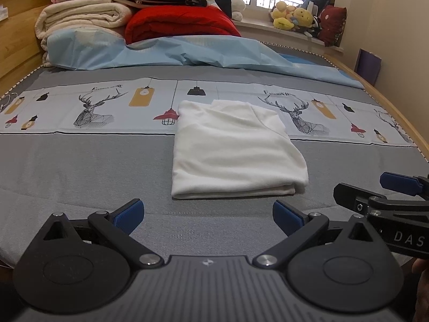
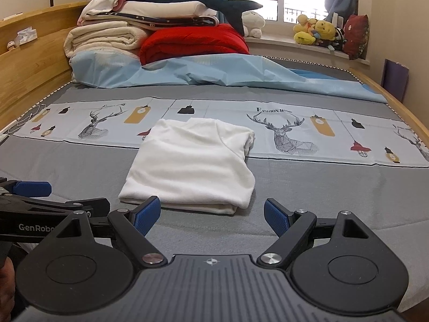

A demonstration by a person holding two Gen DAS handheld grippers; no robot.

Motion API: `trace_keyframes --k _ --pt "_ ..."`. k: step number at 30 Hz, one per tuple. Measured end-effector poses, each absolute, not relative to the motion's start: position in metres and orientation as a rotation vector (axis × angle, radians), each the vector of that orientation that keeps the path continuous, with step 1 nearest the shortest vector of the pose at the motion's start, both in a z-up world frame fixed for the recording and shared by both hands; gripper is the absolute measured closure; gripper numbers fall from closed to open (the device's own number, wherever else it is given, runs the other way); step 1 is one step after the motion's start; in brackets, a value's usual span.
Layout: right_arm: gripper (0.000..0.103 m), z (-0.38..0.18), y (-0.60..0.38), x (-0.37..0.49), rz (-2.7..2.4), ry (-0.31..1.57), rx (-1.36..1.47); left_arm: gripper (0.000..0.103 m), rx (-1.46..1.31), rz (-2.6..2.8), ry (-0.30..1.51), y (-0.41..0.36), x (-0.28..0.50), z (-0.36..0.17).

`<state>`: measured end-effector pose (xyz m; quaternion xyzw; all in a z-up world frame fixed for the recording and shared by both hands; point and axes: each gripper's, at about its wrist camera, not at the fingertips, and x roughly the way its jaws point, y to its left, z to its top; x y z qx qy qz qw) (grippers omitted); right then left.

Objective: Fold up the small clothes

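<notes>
A white garment (image 1: 233,150) lies folded into a rough rectangle on the grey bed sheet (image 1: 80,171), its folded edge toward me. The same white garment (image 2: 193,163) sits just beyond the fingers in the right wrist view. My left gripper (image 1: 208,217) is open, held short of the garment's near edge with nothing between its blue pads. My right gripper (image 2: 211,216) is open too, just short of that near edge, its left pad (image 2: 146,216) lining up with the garment's near-left corner. Each gripper shows at the side of the other's view.
A stack of folded blankets (image 1: 88,13) and a red quilt (image 1: 179,22) are piled at the head of the bed over a light blue sheet (image 1: 187,51). A wooden bed frame (image 2: 29,61) runs along the left. Plush toys (image 2: 319,32) line the windowsill.
</notes>
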<state>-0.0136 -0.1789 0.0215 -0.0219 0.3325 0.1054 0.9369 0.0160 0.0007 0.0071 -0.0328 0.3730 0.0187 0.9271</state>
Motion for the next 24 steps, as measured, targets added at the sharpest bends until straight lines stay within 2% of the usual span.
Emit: trace_keyframes --k 24 --pt "0.018 0.0219 -0.1776 -0.0152 0.222 0.68 -0.046 0.001 -0.069 0.037 0.767 0.0013 0.0159 0.0067"
